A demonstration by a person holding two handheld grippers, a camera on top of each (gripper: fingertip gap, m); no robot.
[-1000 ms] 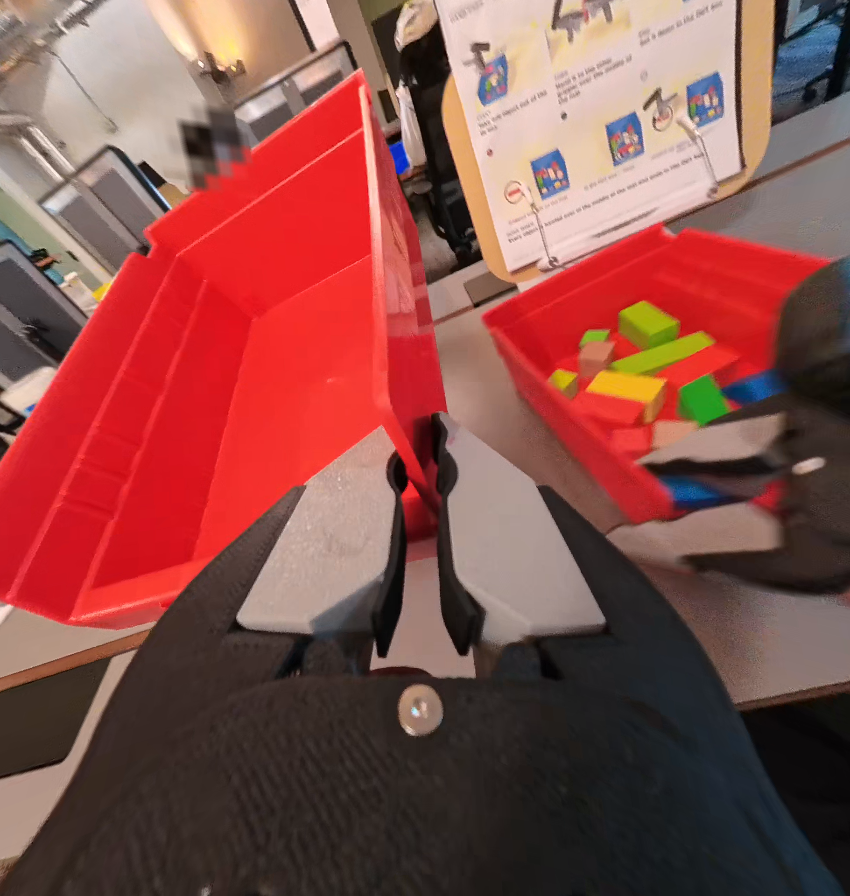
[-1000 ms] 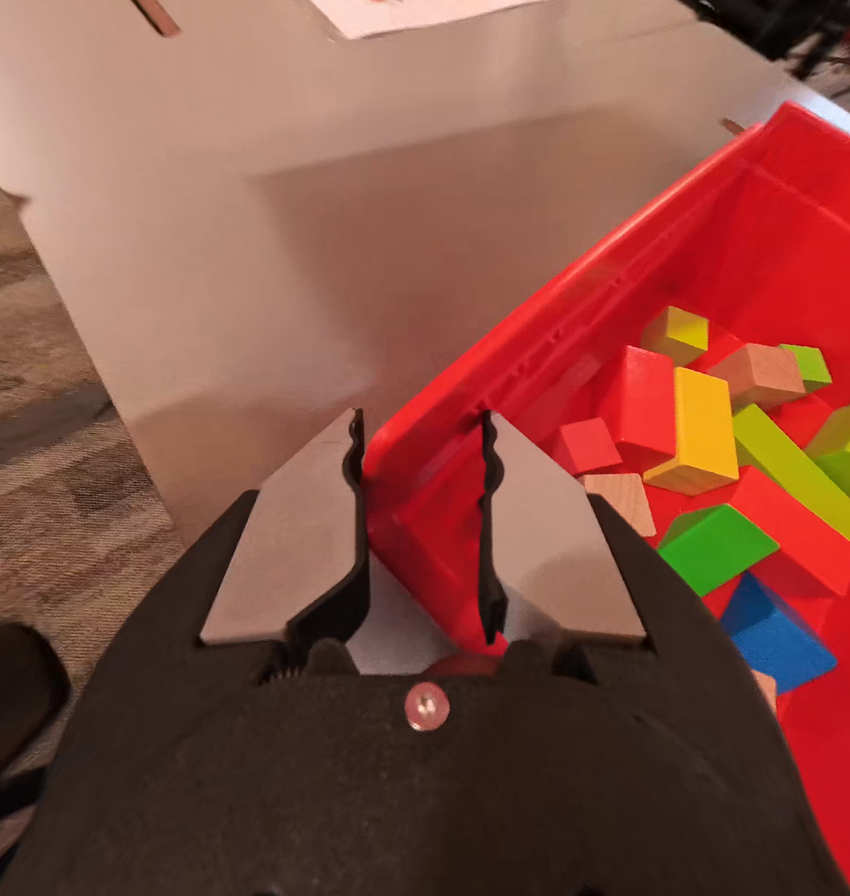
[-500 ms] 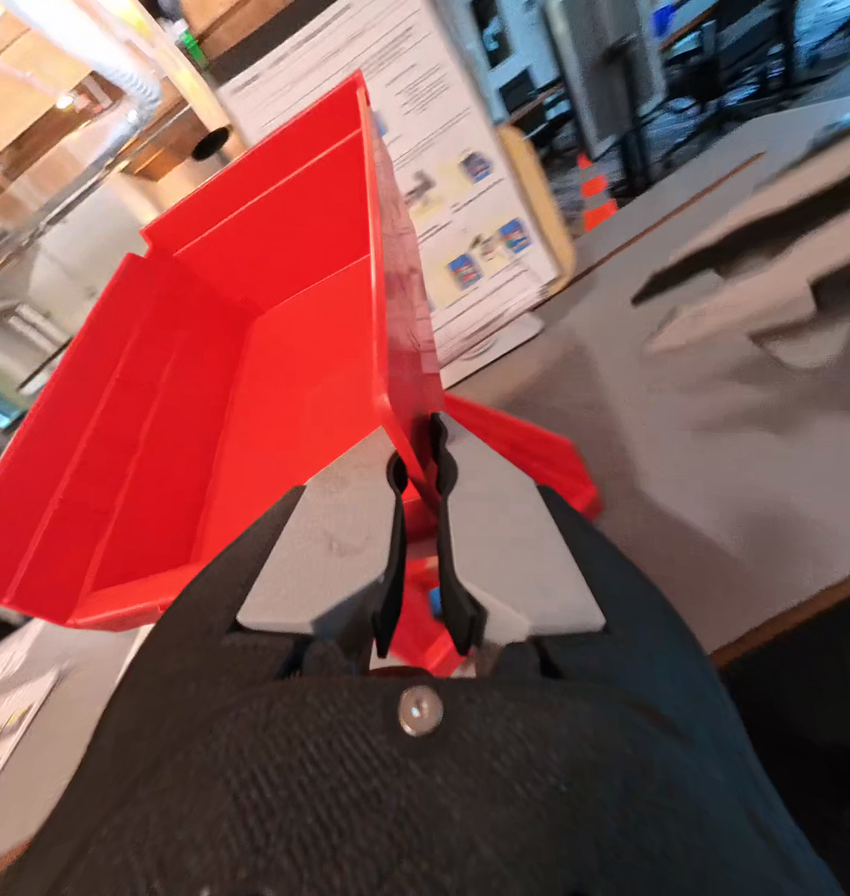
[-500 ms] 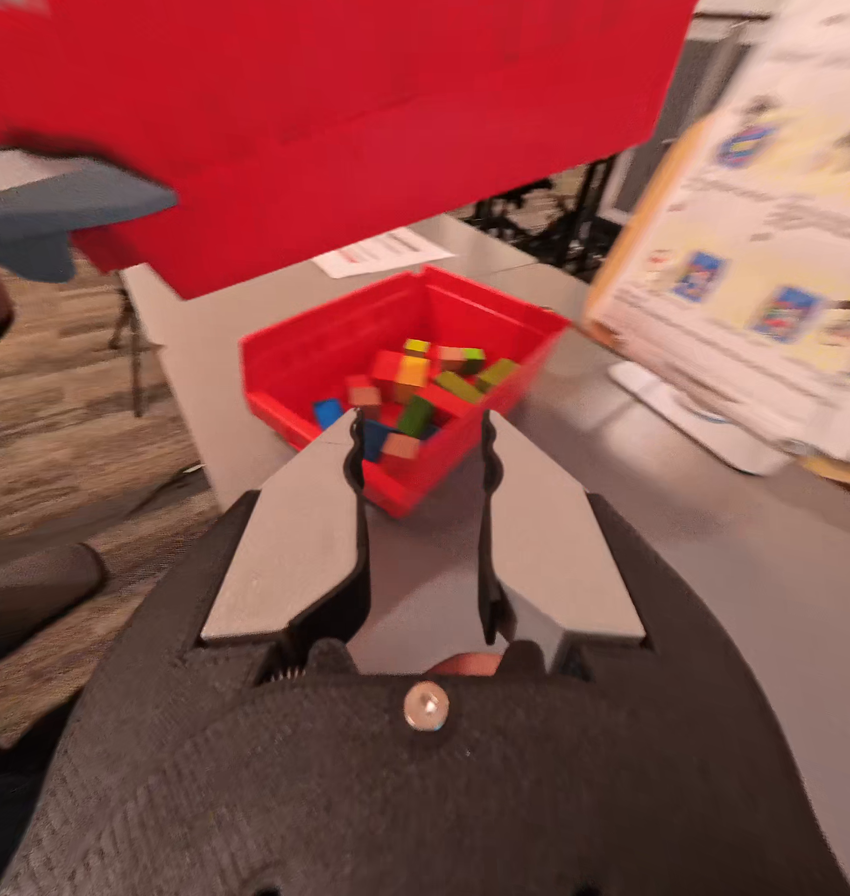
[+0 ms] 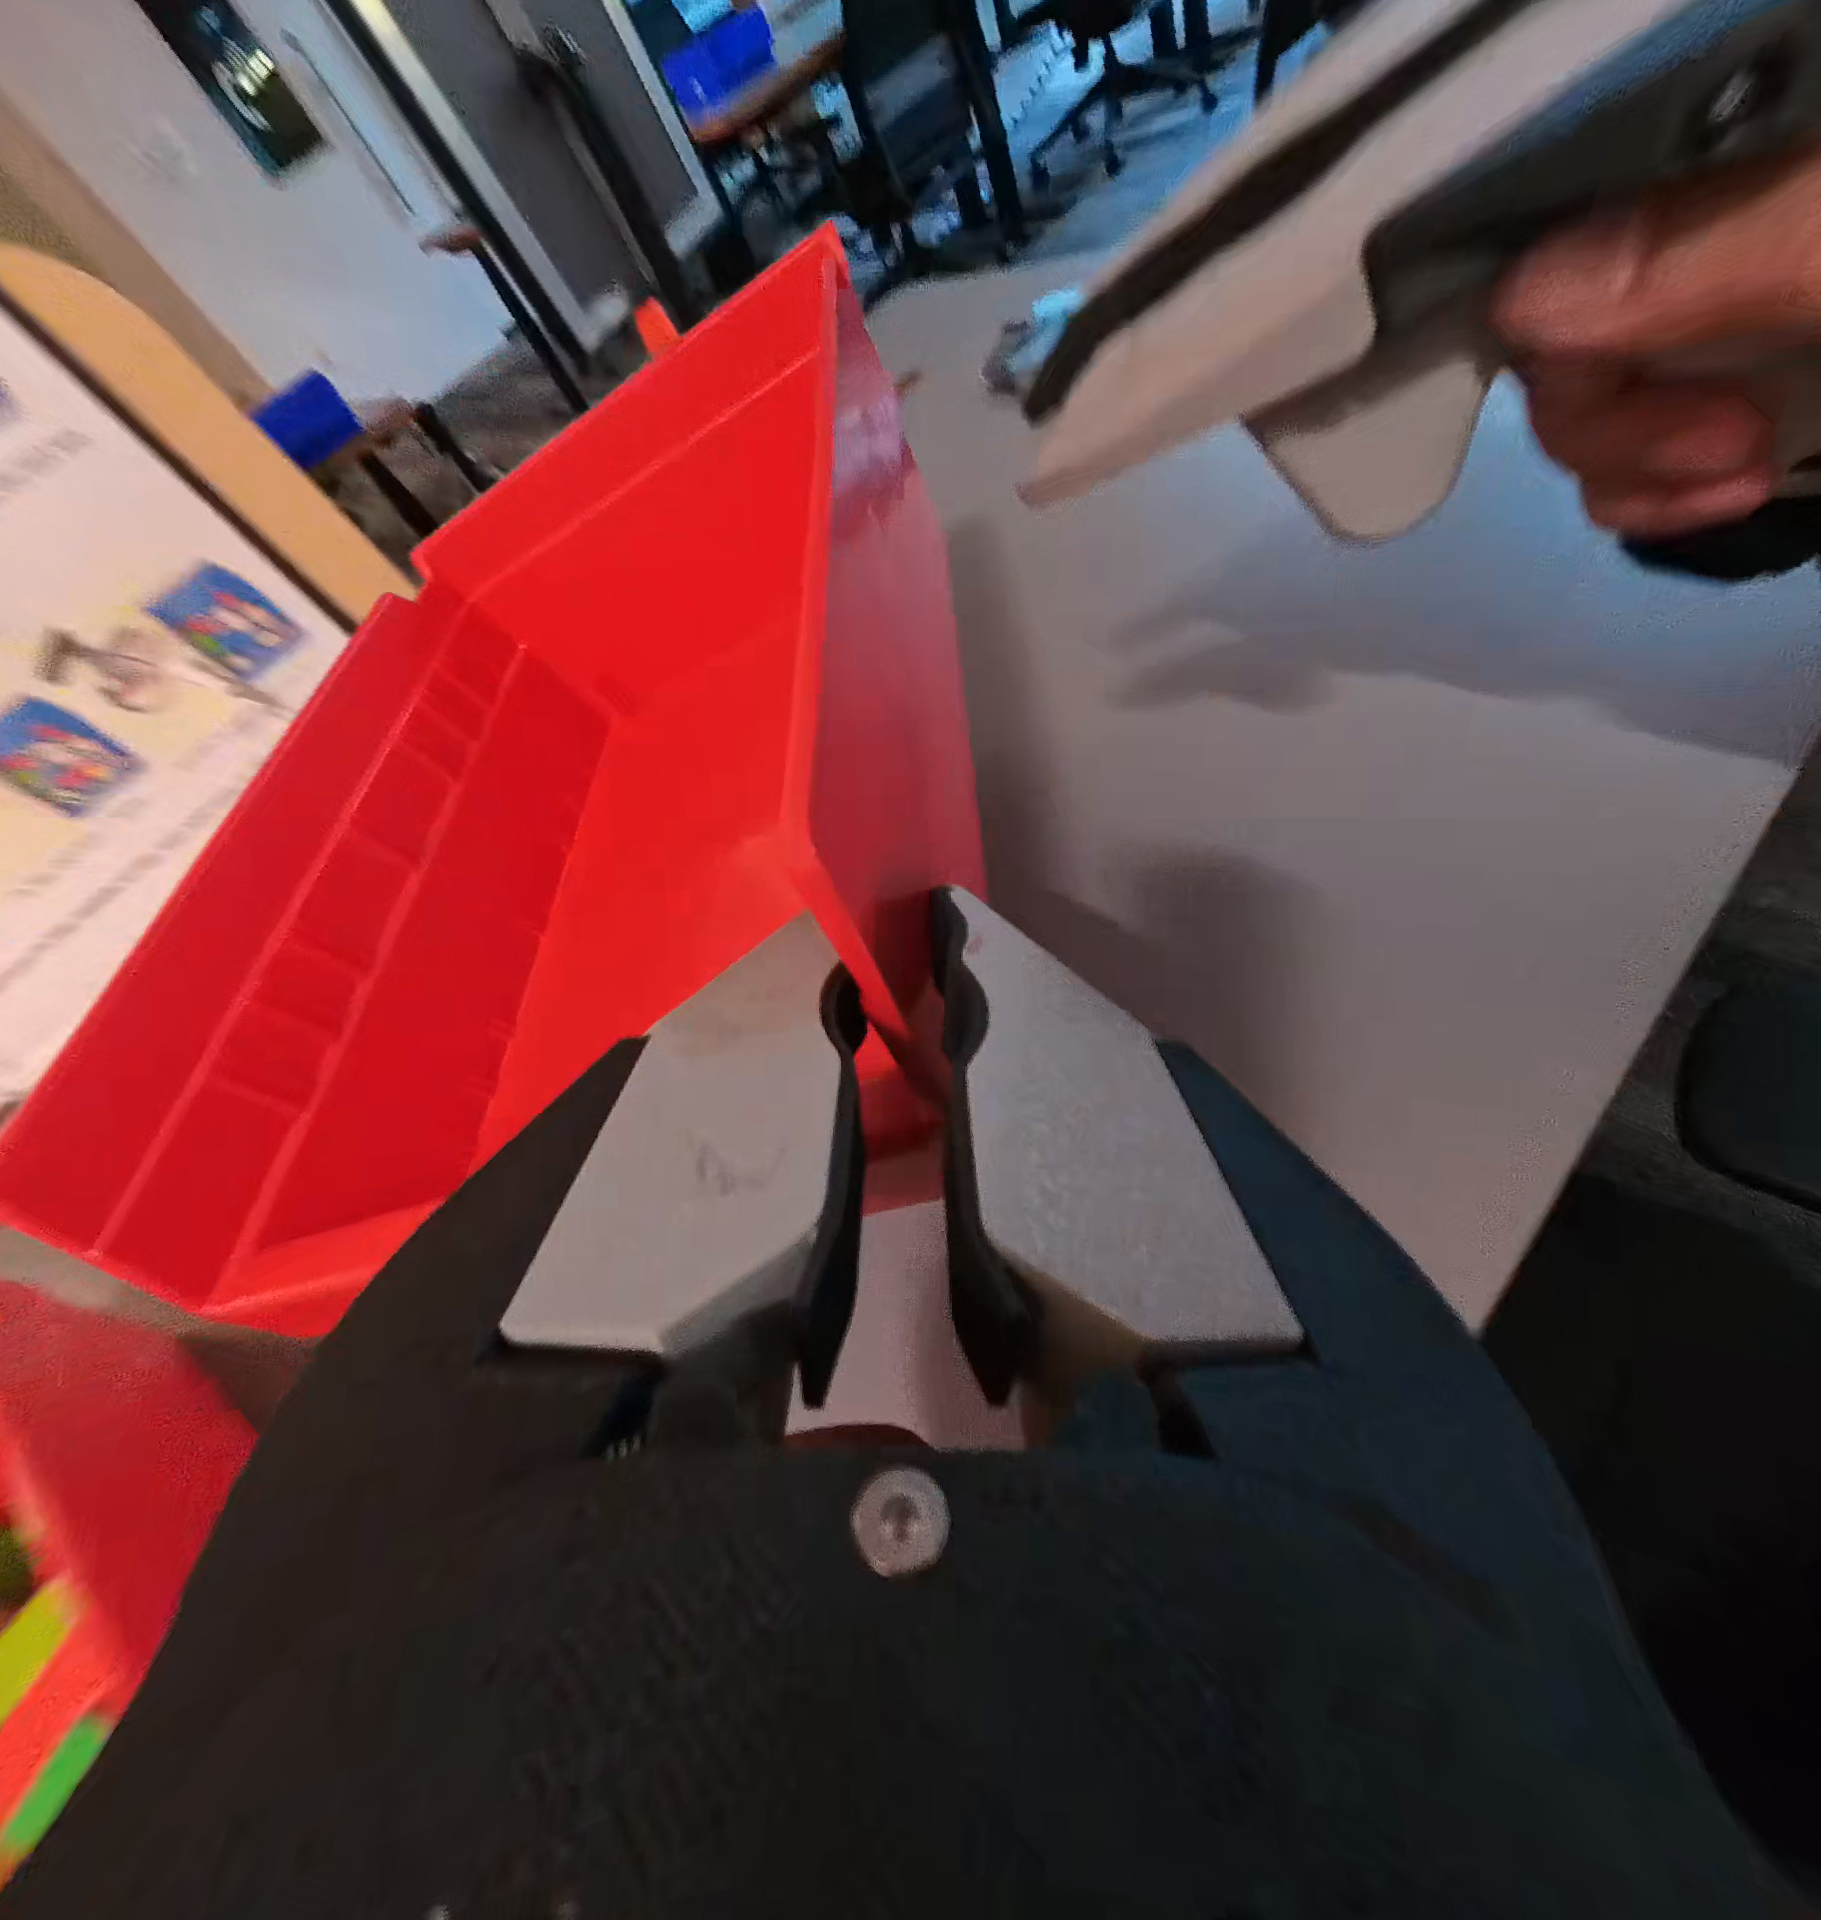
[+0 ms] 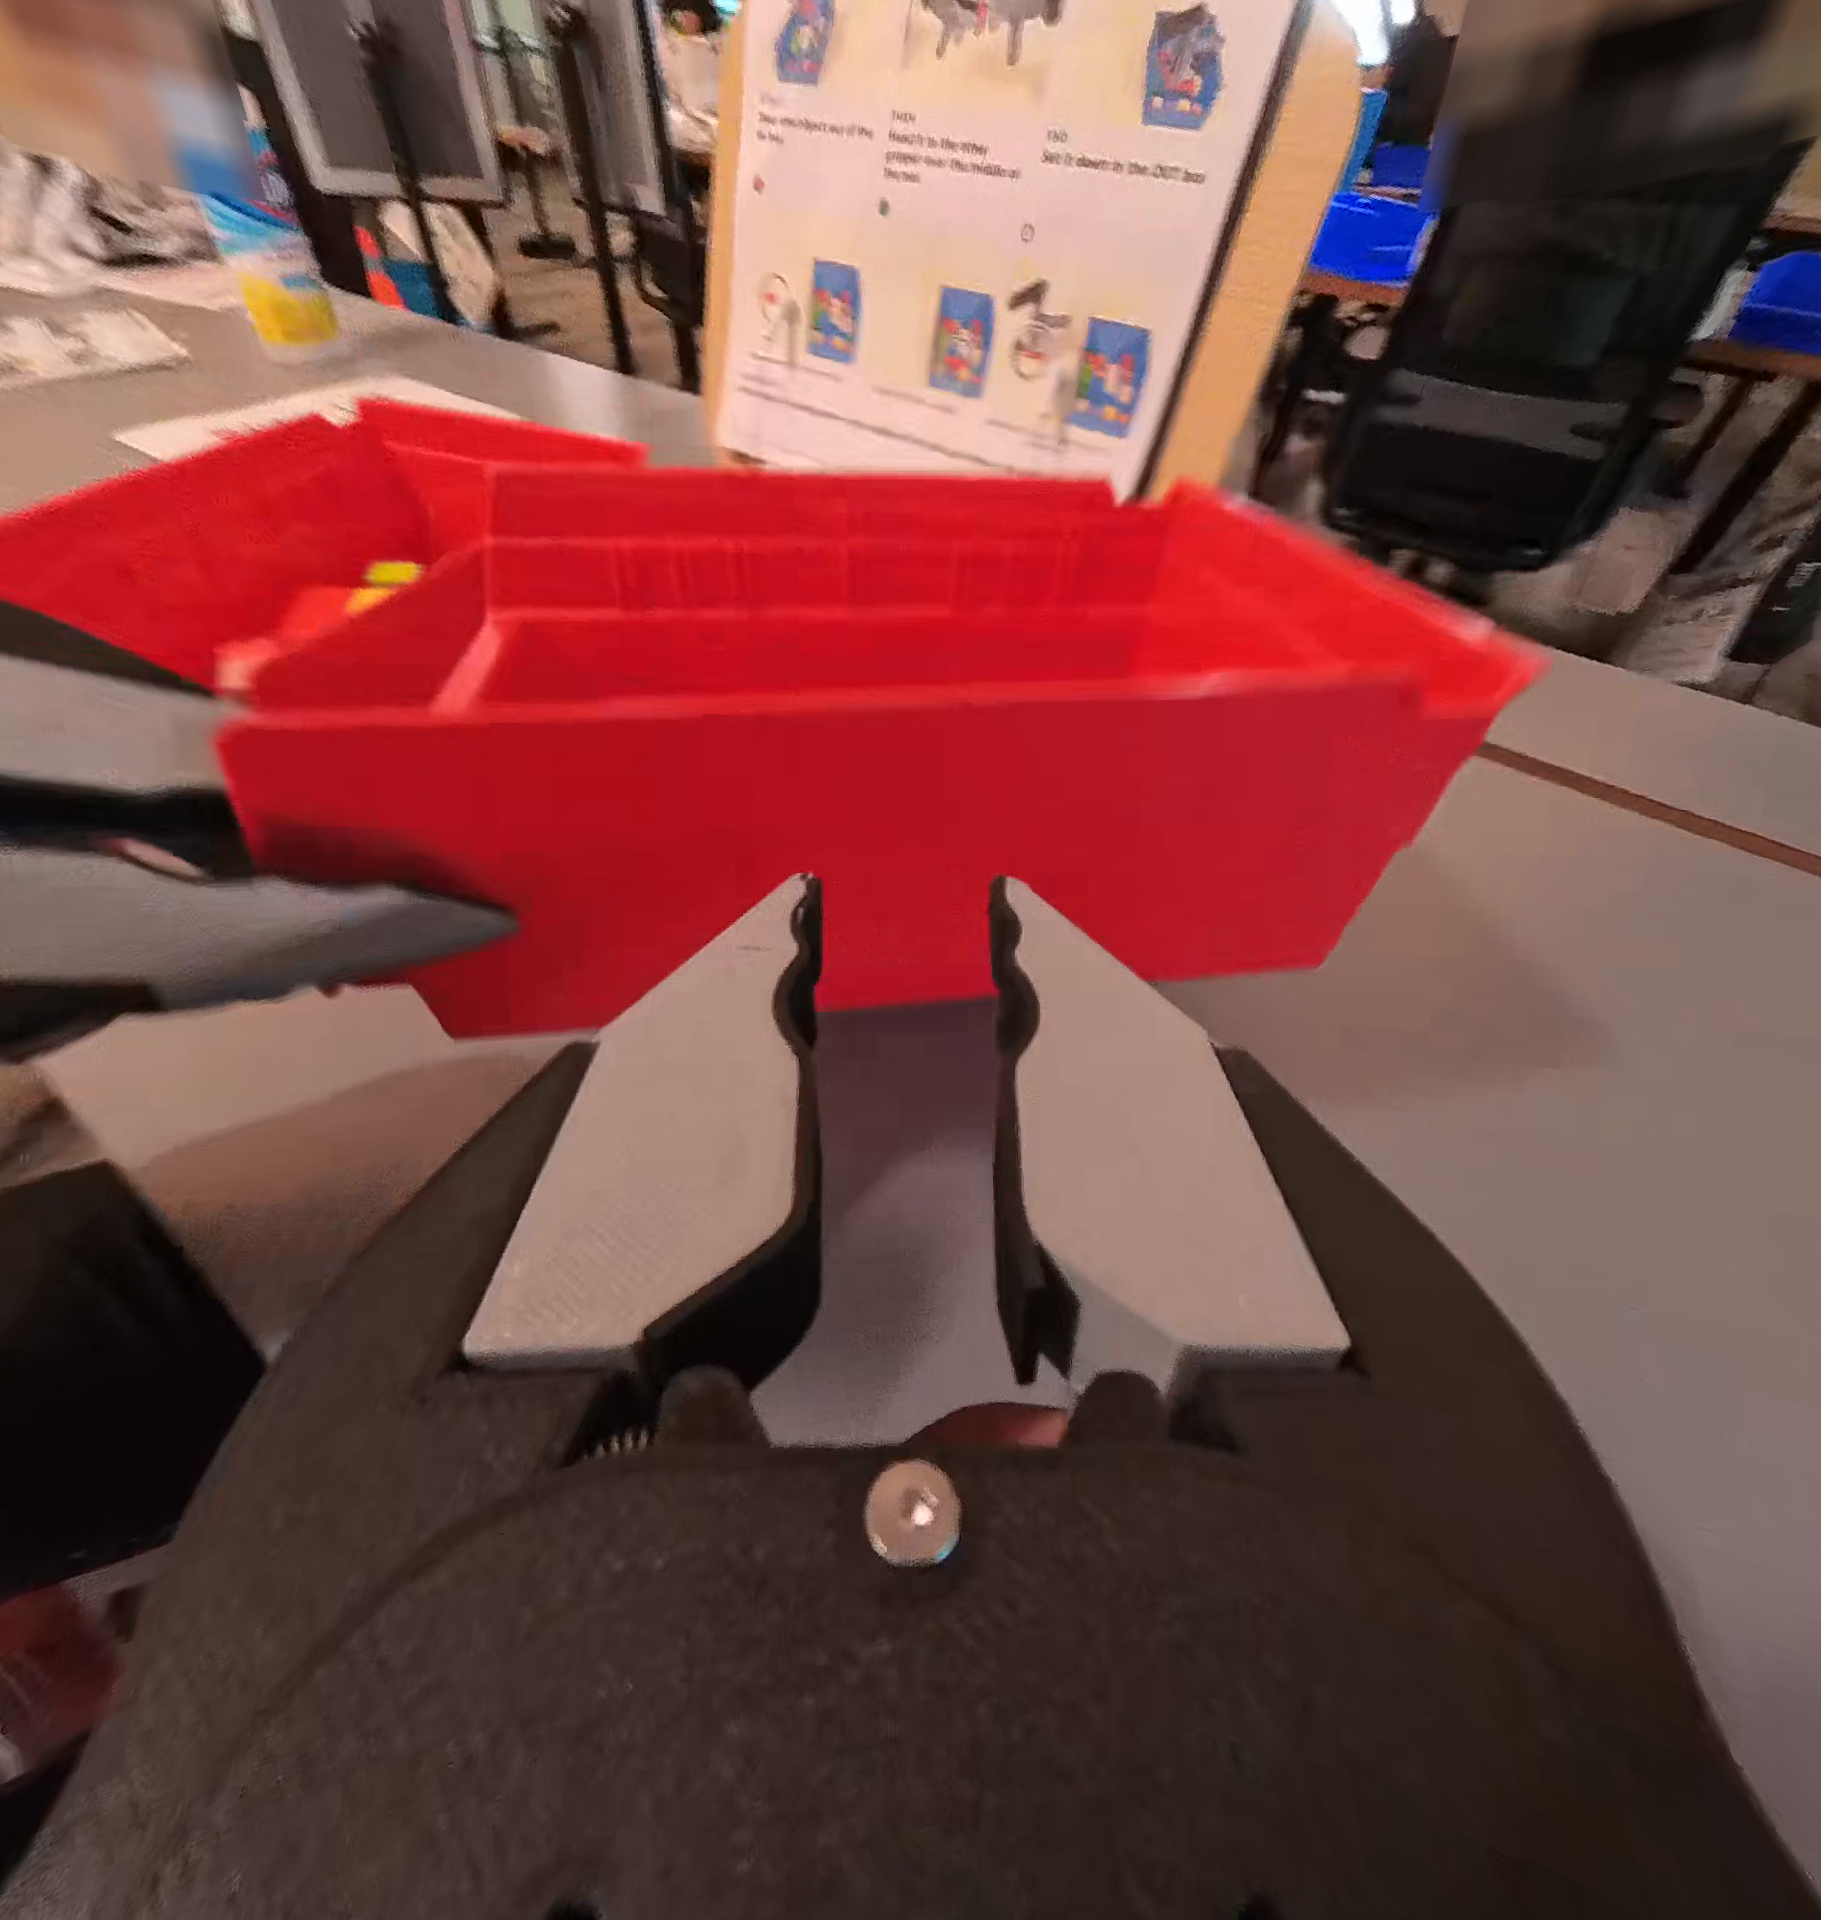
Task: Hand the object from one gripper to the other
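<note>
Bin [image 5: 615,790], glossy red plastic with ribbed inner walls, hangs above the grey surface [image 5: 1405,831], its thin side wall clenched by the left gripper's [image 5: 890,997] fingers. Right gripper's [image 6: 901,935] grey wedge fingers [image 6: 698,1091] stand parted, nothing between them, near the bin's flat outer wall.

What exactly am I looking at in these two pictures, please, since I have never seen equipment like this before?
Each picture comes from a camera mounted on a hand-held two-finger gripper, looking along its fingers. A person holds one in each hand. In the left camera's view, the left gripper pinches a wall of an empty red bin held above the grey table. The right gripper faces that bin's side, open and holding nothing. A second red bin of coloured blocks sits behind, near an instruction board.
</note>
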